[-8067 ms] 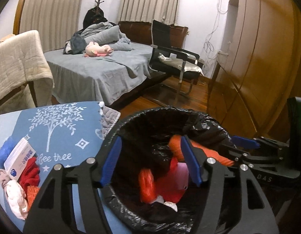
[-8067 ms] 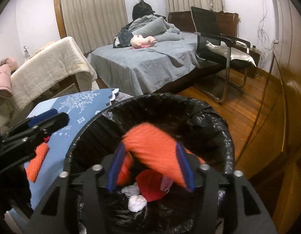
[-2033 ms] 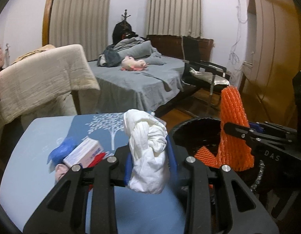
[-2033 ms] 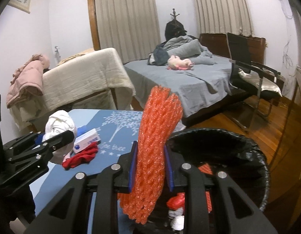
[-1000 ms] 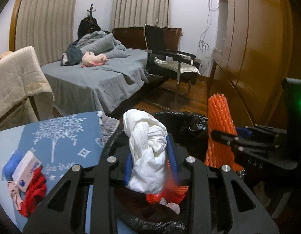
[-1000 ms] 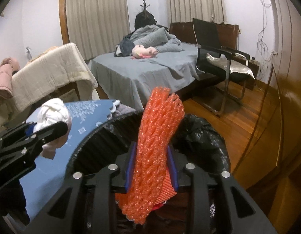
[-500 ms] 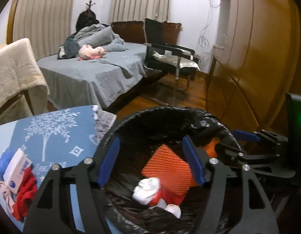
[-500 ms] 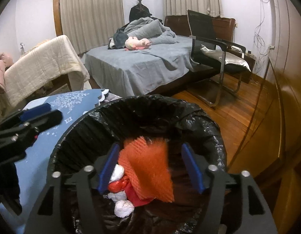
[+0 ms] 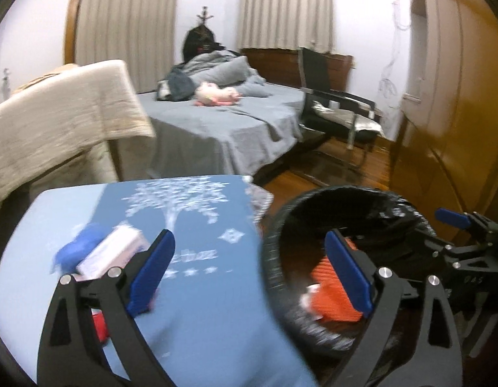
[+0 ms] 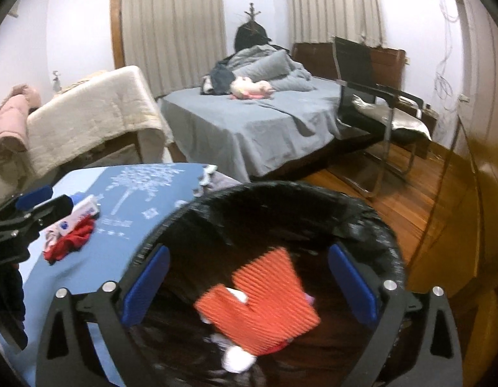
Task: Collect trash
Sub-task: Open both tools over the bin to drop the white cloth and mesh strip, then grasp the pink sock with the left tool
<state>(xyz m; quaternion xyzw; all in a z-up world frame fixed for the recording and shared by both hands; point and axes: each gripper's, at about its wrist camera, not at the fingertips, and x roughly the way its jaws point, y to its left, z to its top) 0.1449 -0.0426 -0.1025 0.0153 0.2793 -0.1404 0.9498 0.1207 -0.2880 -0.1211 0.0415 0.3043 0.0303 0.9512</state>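
With both the left gripper (image 9: 249,267) and right gripper (image 10: 249,285) being held spread and empty by the bin (image 10: 371,225), leftover trash (image 10: 71,225) at the desk's (image 9: 200,306) left edge is risking being knocked off.

Left claw (image 9: 249,269), right claw (image 10: 249,285): black angular frames showing silver screws lower frame, wearing blue finger pads (image 9: 347,272).

Left claw (image 9: 249,274) and right claw (image 10: 249,287) both gape wide, holding nothing.
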